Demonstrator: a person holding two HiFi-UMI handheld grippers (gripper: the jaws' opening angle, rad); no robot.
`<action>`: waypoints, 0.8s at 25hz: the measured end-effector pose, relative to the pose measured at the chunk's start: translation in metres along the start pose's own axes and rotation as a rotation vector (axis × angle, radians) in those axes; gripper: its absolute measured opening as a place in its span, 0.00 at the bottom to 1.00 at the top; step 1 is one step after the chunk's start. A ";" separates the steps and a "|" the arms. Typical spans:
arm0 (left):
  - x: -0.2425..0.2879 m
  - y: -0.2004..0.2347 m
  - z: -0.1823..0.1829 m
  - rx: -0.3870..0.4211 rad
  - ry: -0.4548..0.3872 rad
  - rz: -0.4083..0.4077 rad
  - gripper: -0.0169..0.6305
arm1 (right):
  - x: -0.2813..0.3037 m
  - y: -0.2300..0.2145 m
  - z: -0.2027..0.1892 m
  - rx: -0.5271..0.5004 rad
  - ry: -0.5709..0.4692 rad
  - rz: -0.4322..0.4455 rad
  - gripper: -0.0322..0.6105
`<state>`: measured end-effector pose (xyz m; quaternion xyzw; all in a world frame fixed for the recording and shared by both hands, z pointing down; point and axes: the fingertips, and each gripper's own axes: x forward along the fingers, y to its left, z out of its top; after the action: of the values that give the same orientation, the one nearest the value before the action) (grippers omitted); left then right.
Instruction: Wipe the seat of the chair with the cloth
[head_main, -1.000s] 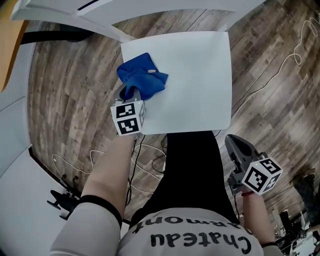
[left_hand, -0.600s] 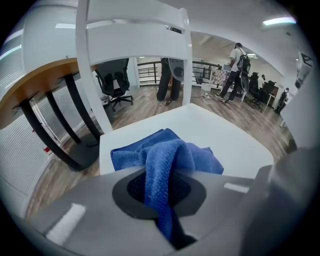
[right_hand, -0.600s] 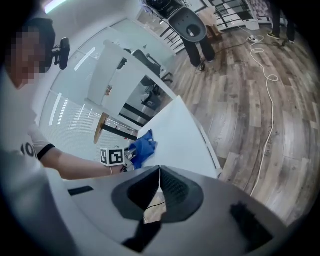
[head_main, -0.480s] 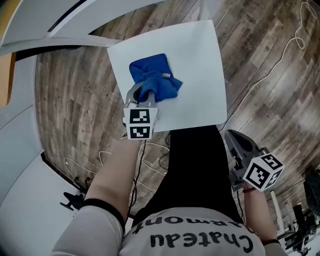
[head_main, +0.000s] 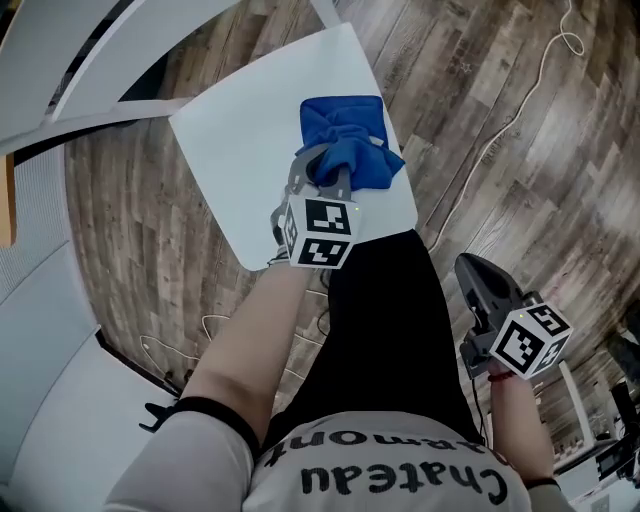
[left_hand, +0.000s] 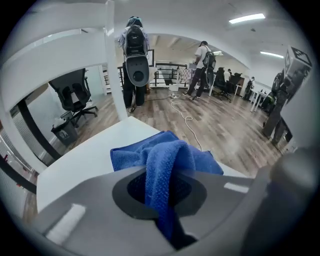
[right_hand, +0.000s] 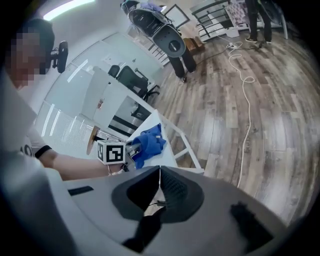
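A blue cloth (head_main: 348, 148) lies bunched on the white chair seat (head_main: 240, 160), near the seat's right edge. My left gripper (head_main: 322, 172) is shut on a fold of the cloth (left_hand: 165, 167), which rises between its jaws and spreads over the seat (left_hand: 85, 160) ahead. My right gripper (head_main: 478, 290) hangs off to the right beside the person's leg, above the floor, away from the chair; its jaws are closed with nothing between them. In the right gripper view the cloth (right_hand: 148, 142) and the left gripper's marker cube (right_hand: 111, 151) show small on the seat.
Wood-plank floor (head_main: 500, 150) surrounds the chair. A white cable (head_main: 520, 95) runs over the floor at the right. White desk edges (head_main: 90, 80) stand at the upper left. Thin cables (head_main: 235, 335) lie below the seat. People and office chairs (left_hand: 75, 97) stand far off.
My left gripper has dragged the cloth across the seat from its left side to its right edge. The head view has swung. The right gripper has stayed in place.
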<state>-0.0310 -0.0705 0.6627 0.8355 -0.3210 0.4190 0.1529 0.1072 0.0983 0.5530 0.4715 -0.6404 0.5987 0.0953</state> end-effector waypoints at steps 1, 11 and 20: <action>0.004 -0.007 0.006 0.015 0.003 -0.013 0.03 | -0.006 -0.004 -0.002 0.013 -0.013 -0.006 0.07; 0.031 -0.059 0.043 0.087 -0.014 -0.052 0.03 | -0.060 -0.035 -0.022 0.100 -0.152 -0.084 0.07; 0.019 -0.092 0.069 -0.024 -0.153 -0.215 0.05 | -0.074 -0.018 -0.022 0.033 -0.130 -0.105 0.07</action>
<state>0.0801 -0.0458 0.6372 0.8928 -0.2453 0.3311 0.1819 0.1504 0.1562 0.5197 0.5439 -0.6096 0.5716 0.0769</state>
